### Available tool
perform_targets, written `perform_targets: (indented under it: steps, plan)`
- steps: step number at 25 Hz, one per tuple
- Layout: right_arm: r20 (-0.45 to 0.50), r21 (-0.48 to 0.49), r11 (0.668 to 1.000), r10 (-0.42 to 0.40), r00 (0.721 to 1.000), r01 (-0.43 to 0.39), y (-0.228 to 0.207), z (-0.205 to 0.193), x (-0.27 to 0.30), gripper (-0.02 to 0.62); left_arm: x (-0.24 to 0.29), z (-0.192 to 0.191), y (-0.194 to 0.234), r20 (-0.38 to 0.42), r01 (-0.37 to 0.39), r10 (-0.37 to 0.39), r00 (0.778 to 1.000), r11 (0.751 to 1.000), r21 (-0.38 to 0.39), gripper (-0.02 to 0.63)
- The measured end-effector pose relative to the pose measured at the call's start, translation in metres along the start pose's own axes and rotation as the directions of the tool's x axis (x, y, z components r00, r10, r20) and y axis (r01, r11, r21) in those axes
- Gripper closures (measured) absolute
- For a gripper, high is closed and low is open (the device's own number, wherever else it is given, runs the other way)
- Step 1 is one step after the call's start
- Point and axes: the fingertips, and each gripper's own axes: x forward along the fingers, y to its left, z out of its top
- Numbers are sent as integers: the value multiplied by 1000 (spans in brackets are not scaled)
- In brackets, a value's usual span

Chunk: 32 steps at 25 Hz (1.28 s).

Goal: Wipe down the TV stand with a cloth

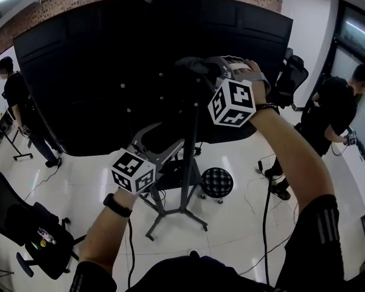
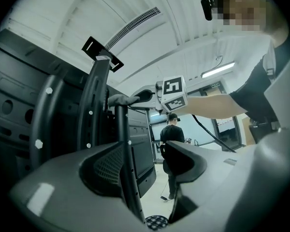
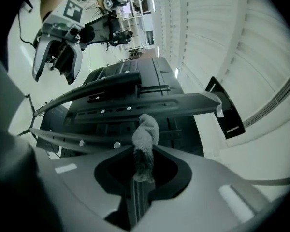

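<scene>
The TV stand's dark upright pole (image 1: 191,145) rises from splayed legs behind the big black TV (image 1: 109,78). High on the pole, my right gripper (image 1: 199,66) is shut on a grey cloth (image 3: 145,138), and the cloth rests against the mounting bracket (image 3: 135,108). The left gripper view shows that cloth (image 2: 120,99) at the pole's top. Lower down, my left gripper (image 1: 151,142) is open, and the pole (image 2: 124,163) stands between its jaws, close against the left one.
A round patterned stool (image 1: 217,182) stands by the stand's legs (image 1: 170,215). Cables trail over the white floor. A black office chair (image 1: 30,236) is at the lower left. People stand at the far left (image 1: 18,96) and right (image 1: 328,120).
</scene>
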Motion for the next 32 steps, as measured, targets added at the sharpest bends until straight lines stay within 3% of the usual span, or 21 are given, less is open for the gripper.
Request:
perform_targets:
  steps: [6,10,16,21,26,32]
  plan:
    - [22,-98,995,-23,999,25,15,-4,3,532,18,-15,-2,-11,-8,7,1000,1000,-8,311]
    - [27,-169,986,16,1000,-11,42,-7,5,534,28,-31,-4,-22,-6,5,1000,1000,-25,311]
    - [49,-125,992,-7,999,13,52,-8,3,534,37,-57,-3,-48,-5,3,999,998,-60,311]
    - [50,-214,976,50,997,-38,97,-11,8,534,40,-75,-6,-64,-7,2,998,996,-85,311]
    - [42,-237,970,75,996,-63,129,-16,9,534,42,-92,0,-90,-26,17,996,995,-98,311]
    - [68,-185,983,19,998,-6,136,-17,7,532,43,-115,0,-122,-42,27,992,991,-127,311]
